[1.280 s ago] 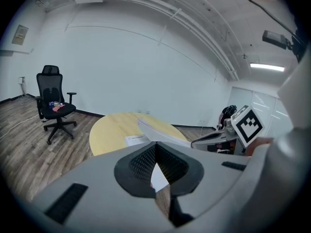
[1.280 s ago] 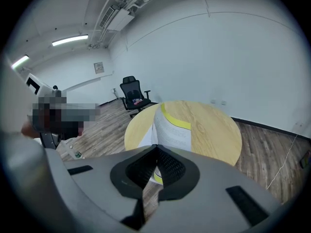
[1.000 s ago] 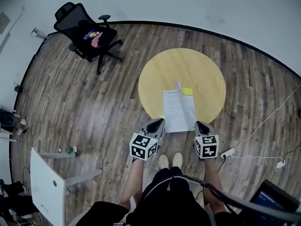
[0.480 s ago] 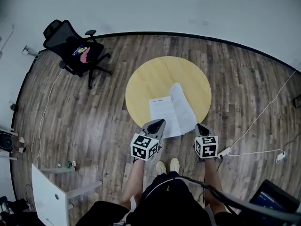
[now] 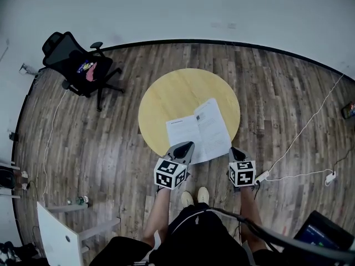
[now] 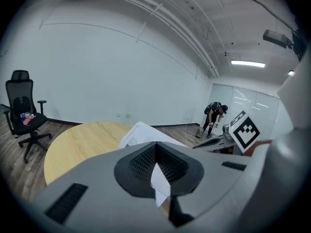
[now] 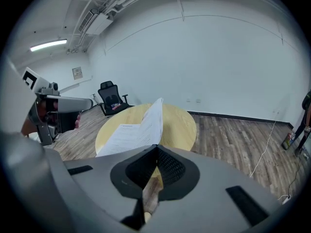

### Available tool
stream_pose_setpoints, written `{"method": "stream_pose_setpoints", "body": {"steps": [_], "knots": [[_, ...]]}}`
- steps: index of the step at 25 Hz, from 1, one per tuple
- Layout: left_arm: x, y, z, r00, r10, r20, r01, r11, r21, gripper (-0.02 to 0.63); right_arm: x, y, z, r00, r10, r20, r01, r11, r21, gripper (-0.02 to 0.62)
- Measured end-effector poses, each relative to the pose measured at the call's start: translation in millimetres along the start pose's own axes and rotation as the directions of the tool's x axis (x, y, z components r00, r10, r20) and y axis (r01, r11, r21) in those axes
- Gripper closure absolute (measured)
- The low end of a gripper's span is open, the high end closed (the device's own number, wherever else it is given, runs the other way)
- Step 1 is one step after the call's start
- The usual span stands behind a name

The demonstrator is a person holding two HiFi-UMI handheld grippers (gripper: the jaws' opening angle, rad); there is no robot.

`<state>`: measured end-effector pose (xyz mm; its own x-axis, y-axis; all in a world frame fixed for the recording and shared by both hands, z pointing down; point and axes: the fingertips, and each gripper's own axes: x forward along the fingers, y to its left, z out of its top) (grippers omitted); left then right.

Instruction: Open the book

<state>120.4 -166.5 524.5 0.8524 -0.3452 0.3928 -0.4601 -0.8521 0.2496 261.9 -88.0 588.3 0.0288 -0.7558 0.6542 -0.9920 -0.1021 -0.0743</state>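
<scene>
— Where's the book (image 5: 198, 131)?
— Lying open at the near edge of the round bench (image 5: 166, 96), its right leaf lifted off the wood
— And the two tools?
— Left tool (image 5: 187, 146) pinches the near edge of the left page. Right tool (image 5: 233, 150) is pressed together on the corner of the raised leaf

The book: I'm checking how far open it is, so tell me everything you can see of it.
The book is thin, white, printed paper, lying open at the near edge of the round yellow table. Its left leaf is pinched in the left gripper; its right leaf tilts up, gripped by the right gripper.
</scene>
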Motion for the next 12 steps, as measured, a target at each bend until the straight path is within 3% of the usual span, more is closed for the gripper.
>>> {"method": "stream_pose_setpoints", "body": {"steps": [12], "knots": [[21.4,-2.4,-28.6,0.998,0.003,-0.055,-0.004,1.000,-0.022,0.607,9.7,-30.0,-24.1,0.999,-0.019,-0.031,0.020,0.999,0.034,0.588]]}}
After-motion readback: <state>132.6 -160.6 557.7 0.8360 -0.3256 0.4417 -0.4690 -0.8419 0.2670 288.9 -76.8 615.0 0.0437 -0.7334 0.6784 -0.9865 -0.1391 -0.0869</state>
